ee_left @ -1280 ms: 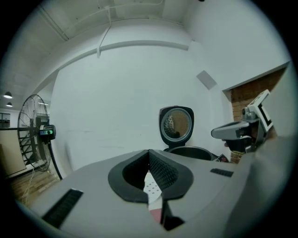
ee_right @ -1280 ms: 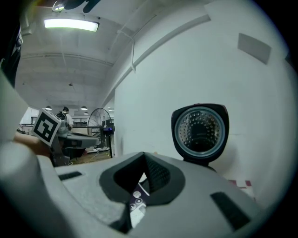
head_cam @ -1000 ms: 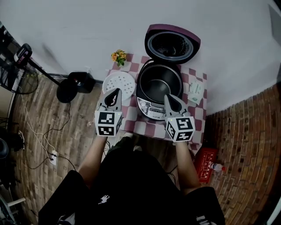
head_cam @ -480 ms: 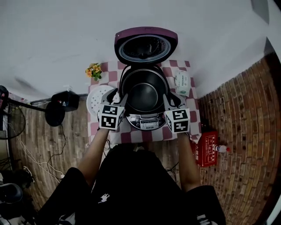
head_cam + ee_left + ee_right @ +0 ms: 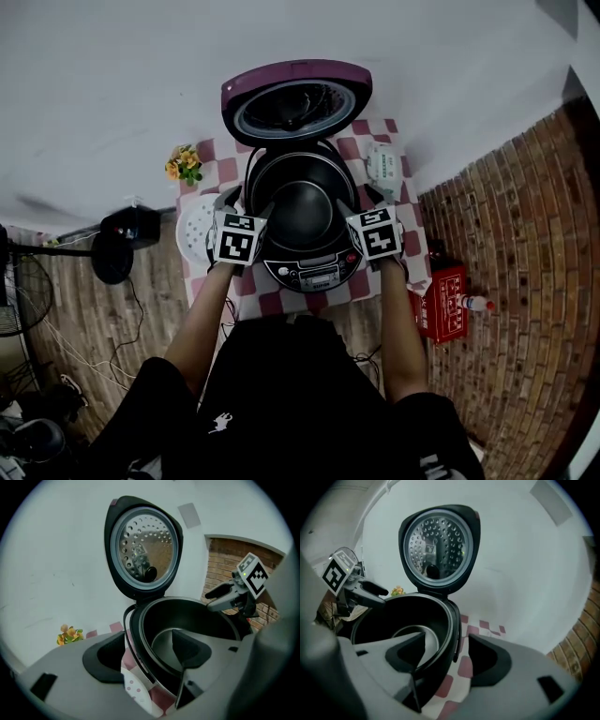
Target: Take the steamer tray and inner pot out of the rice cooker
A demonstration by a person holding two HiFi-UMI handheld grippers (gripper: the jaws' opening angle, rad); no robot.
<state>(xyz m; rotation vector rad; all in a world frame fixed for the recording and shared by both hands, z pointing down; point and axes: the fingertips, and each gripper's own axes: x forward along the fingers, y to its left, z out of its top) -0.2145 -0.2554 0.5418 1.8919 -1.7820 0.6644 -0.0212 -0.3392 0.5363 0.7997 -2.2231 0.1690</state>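
Sitting mid-table on the checked table (image 5: 217, 174), the rice cooker (image 5: 317, 270) has its lid (image 5: 295, 98) tipped up toward the white wall. Inner pot (image 5: 302, 202) is seated in the cooker, dark inside, bottom bare. Steamer tray (image 5: 194, 234), white and perforated, lies flat on the table just left of the cooker, with its right edge hidden behind the left marker cube. Left tongs (image 5: 149, 635) are opening, wide, astride the pot's left rim: one jaw outside, one inside, pads not pressing. Right tongs (image 5: 446, 637) are opening likewise, astride the right rim, gripping nothing. Orange flowers (image 5: 182, 163) stand at the table's back left corner, and a pale packet (image 5: 382, 167) lies right of the cooker. On the floor are a dark round-based stand (image 5: 120, 246) to the left, and a red box (image 5: 441, 305) and bottle (image 5: 474, 303) to the right. The print on the cooker's front panel is too small to read.
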